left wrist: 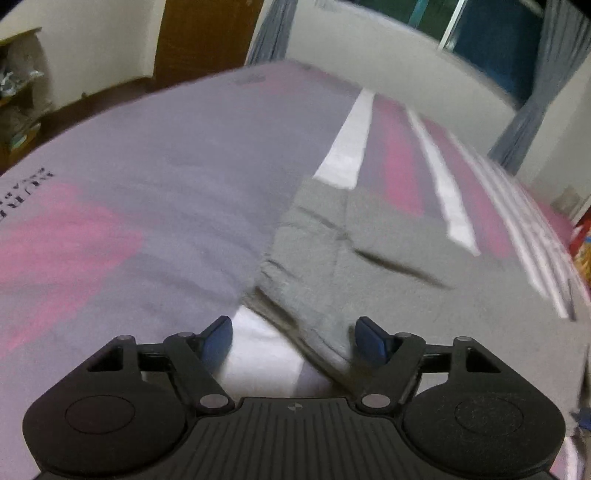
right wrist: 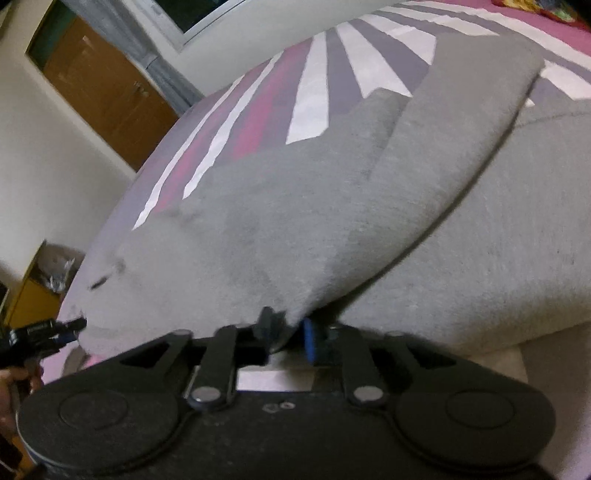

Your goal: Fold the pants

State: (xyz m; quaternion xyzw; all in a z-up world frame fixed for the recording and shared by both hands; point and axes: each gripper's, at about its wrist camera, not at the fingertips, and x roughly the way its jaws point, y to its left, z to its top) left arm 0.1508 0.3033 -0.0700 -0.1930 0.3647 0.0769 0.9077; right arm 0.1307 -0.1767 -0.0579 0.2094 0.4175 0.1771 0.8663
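Grey pants (left wrist: 369,236) lie on a bed sheet (left wrist: 147,166) striped in lilac, pink and white. In the left wrist view my left gripper (left wrist: 295,334) hovers open just above the gathered waistband edge, its blue pads (left wrist: 218,336) wide apart and gripping nothing. In the right wrist view a folded-over layer of the pants (right wrist: 295,221) slopes down to my right gripper (right wrist: 288,332). Its corner sits between the parted pads (right wrist: 308,341), which do not press on it. The left gripper's tip (right wrist: 74,326) shows at the far left, with a person's hand (right wrist: 11,384) behind it.
A brown door (left wrist: 207,33) and a cluttered shelf (left wrist: 18,92) stand beyond the bed's far left side. A window with grey curtains (left wrist: 528,122) is behind the bed. A colourful item (left wrist: 581,247) lies at the sheet's right edge.
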